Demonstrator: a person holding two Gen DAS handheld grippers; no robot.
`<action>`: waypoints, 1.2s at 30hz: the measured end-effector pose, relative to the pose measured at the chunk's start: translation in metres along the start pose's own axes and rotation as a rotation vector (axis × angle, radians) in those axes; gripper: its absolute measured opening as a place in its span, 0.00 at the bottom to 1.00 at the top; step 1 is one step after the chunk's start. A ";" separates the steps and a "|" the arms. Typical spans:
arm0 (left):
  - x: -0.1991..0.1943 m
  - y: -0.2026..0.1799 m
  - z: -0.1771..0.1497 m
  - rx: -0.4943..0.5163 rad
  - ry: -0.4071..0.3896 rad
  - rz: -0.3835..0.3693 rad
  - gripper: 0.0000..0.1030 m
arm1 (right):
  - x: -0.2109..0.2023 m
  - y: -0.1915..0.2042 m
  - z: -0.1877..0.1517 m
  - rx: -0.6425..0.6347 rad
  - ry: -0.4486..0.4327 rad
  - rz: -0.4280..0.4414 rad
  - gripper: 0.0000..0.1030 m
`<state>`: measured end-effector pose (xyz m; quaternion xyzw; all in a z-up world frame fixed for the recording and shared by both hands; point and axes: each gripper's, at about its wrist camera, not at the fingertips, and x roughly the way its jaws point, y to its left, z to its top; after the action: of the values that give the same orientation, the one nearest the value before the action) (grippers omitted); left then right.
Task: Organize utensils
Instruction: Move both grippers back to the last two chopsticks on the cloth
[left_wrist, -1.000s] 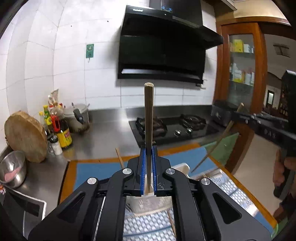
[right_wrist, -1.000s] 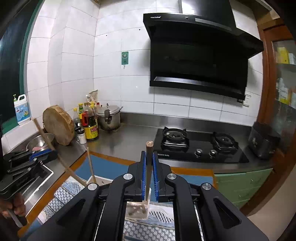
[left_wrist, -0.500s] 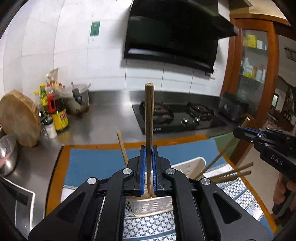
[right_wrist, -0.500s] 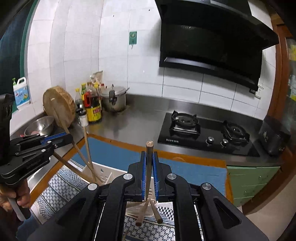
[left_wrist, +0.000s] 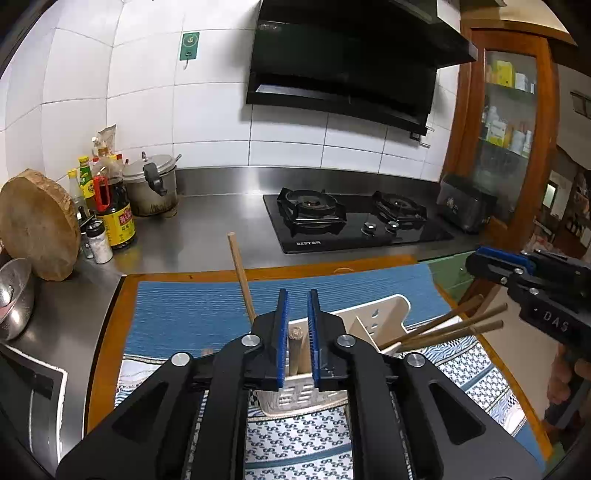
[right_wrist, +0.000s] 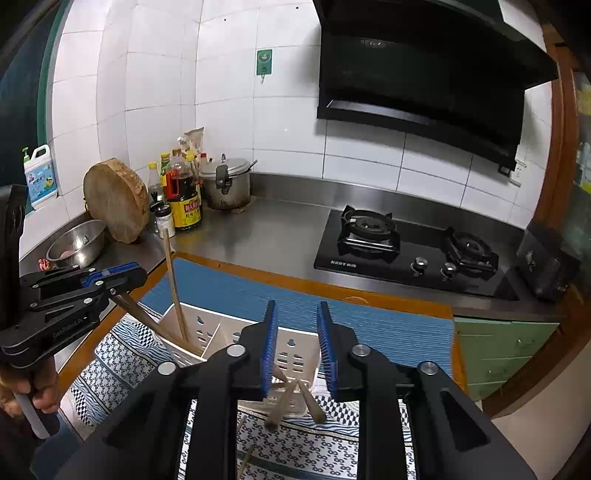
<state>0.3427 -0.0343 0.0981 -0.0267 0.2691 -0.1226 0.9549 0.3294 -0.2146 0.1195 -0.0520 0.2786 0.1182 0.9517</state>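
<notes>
left wrist view, l to r: chopping block (left_wrist: 38, 225) + sauce bottles (left_wrist: 112, 206) far left, pressure pot (left_wrist: 153, 186) behind them, hob (left_wrist: 354, 221) centre-right. lower centre is the white utensil caddy (left_wrist: 384, 314) on the blue mat (left_wrist: 192, 314). one chopstick (left_wrist: 242, 277) stands tilted in the caddy just left of the left gripper (left_wrist: 297, 332). jaws are apart, nothing clamped; another stick end (left_wrist: 295, 334) sits loose between the pads, down in the compartment below. lower right of frame, three sticks (left_wrist: 454, 326) fan out of the caddy's right section toward the right gripper (left_wrist: 498, 258). can't tell from this view if that one's open.

right wrist view, l to r: left gripper at lower left, a stick (right_wrist: 155, 323) slanting from under it into the caddy's left compartment, upright stick beside it. bottom centre: right gripper (right_wrist: 297, 349) jaws wide, holding nothing. several stick ends (right_wrist: 291, 398) lean out of the near compartment right under the pads.

judgement: both hands look to be at the release stage, sticks are in the caddy. to finish clean: lift straight up along the stick axis, keep jaws wide so the pads don't drag a stick back out. the leaning ones on the right could tip out if bumped, so back off away from the fan, not across it. a couple of loose sticks (right_wrist: 245, 448) on the patterned cloth (right_wrist: 295, 443) at bottom centre prob go next; grab near mid-length, drop in thin end down.
</notes>
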 end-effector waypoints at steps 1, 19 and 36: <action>-0.006 -0.001 -0.002 0.001 -0.004 0.001 0.15 | -0.006 0.000 -0.002 0.001 -0.005 0.000 0.26; -0.113 -0.012 -0.102 -0.002 -0.048 0.073 0.76 | -0.070 0.042 -0.140 0.008 0.089 0.030 0.47; -0.139 0.017 -0.190 -0.079 -0.004 0.155 0.92 | -0.037 0.096 -0.259 0.089 0.297 0.089 0.36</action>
<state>0.1327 0.0191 0.0045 -0.0438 0.2731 -0.0377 0.9602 0.1400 -0.1722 -0.0811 -0.0145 0.4235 0.1390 0.8951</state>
